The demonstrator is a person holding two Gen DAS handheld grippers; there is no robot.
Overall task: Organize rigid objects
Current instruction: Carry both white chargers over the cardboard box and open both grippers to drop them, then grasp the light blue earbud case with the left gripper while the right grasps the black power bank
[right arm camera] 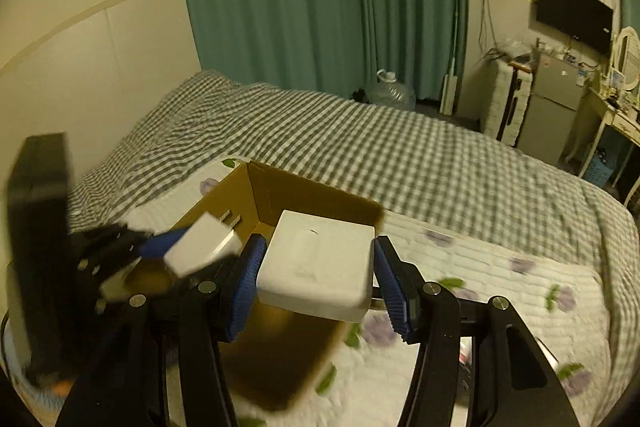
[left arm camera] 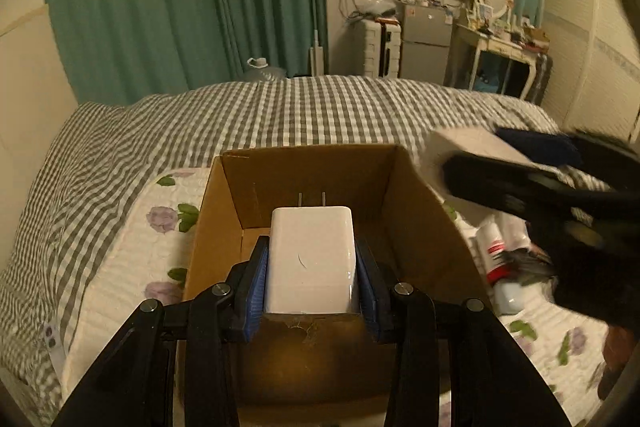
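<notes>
Here, both loads were held above the box [left arm camera: 400, 211]; a collision over its mouth was judged the main risk, since the right claw [right arm camera: 316, 281] was blurred and close beside the left claw [left arm camera: 311, 269]; a release off the rim could send either piece onto the quilt [left arm camera: 116, 267]. The charger [left arm camera: 311, 259] was clamped between the left pads, prongs forward, over the box's near wall; the white block [right arm camera: 318, 263] was gripped between the right pads, over the box's right edge; beyond lay the checked bed [left arm camera: 300, 111].
</notes>
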